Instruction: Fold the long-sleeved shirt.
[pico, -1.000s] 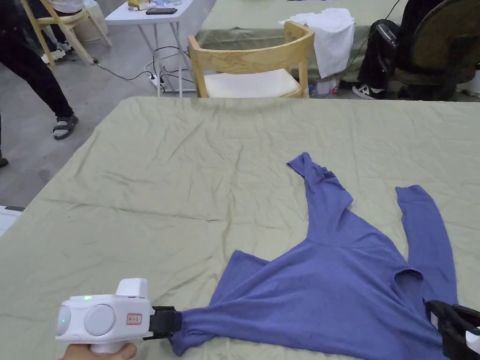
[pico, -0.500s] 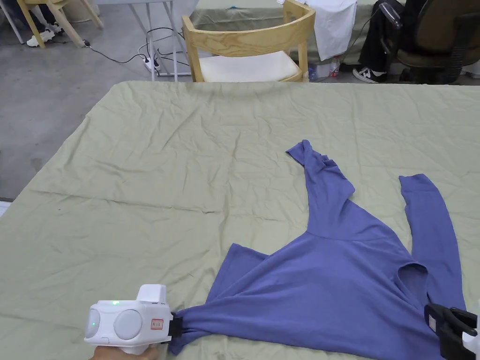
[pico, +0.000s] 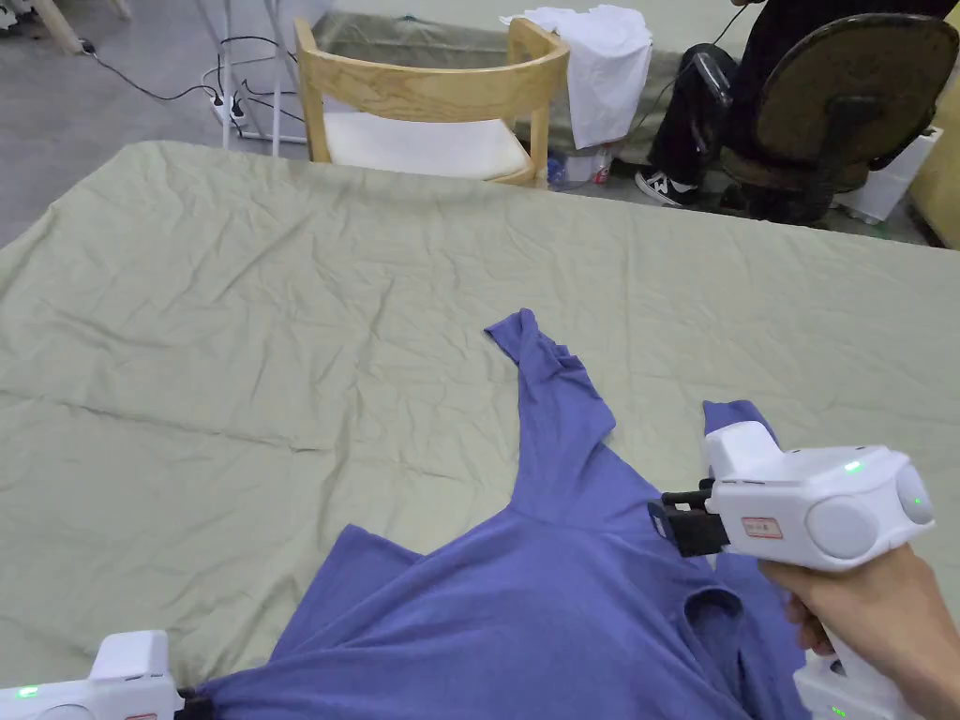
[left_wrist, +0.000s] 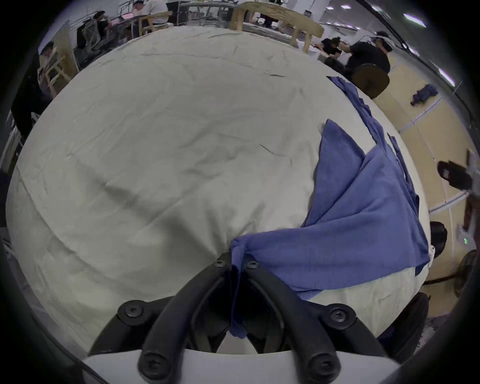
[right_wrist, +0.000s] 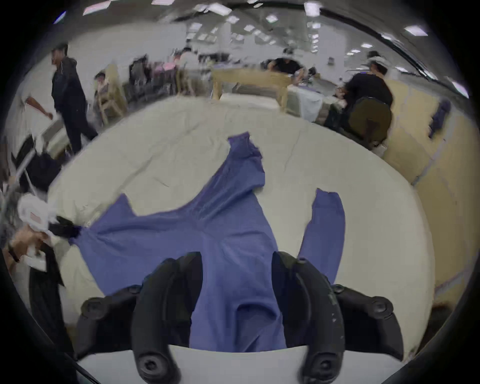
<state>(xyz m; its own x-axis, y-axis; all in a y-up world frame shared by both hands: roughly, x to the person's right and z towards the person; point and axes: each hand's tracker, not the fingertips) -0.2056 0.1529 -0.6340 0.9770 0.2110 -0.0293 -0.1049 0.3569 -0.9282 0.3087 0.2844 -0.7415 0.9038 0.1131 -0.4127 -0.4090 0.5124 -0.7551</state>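
A blue long-sleeved shirt (pico: 562, 600) lies spread on the green-covered table (pico: 234, 328). One sleeve (pico: 548, 394) reaches toward the far side. The other sleeve (pico: 741, 412) is partly hidden behind my right gripper (pico: 664, 520). That gripper hovers open above the shirt near the neck opening (pico: 712, 609); in the right gripper view (right_wrist: 237, 262) the jaws stand wide apart with nothing between them. My left gripper (pico: 192, 703) sits at the near left edge, shut on a bunched corner of the shirt (left_wrist: 363, 220). The left gripper view (left_wrist: 235, 263) shows fabric pinched between both jaws.
A wooden chair (pico: 422, 112) stands at the table's far edge. Behind it a white cloth (pico: 600, 66) hangs off another table, and a person sits in an office chair (pico: 844, 103). Cables and a power strip (pico: 225, 103) lie on the floor. Bare table lies to the shirt's left.
My right gripper has risen from the near right edge to above the shirt's neck area. The left gripper keeps its hold on the corner. The head camera has turned right.
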